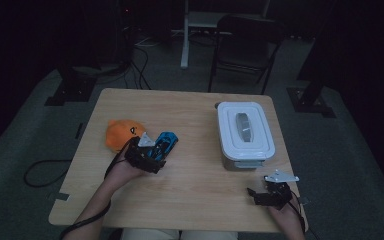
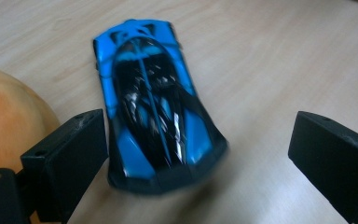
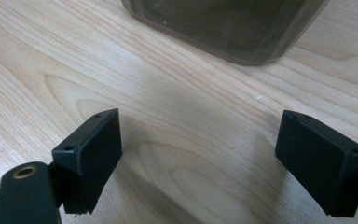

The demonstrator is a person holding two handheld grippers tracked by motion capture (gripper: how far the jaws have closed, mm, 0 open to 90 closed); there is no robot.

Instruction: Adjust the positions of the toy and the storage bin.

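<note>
A blue and black toy car (image 1: 166, 142) lies on the wooden table (image 1: 195, 195), left of centre. My left gripper (image 1: 152, 154) is at its near end, jaws open. In the left gripper view the car (image 2: 154, 107) reaches in between the jaws of that gripper (image 2: 198, 154): its side is close by the left jaw, and a wide gap separates it from the right one. My right gripper (image 1: 264, 194) rests open at the table's near right. Between the jaws of the right gripper (image 3: 198, 158) there is bare wood.
An orange soft toy (image 1: 120, 132) sits just left of the car, also at the left edge of the left gripper view (image 2: 9, 121). A white lidded box (image 1: 244, 132) stands at the right, its wall (image 3: 223, 28) just ahead of the right gripper. A chair stands beyond the table.
</note>
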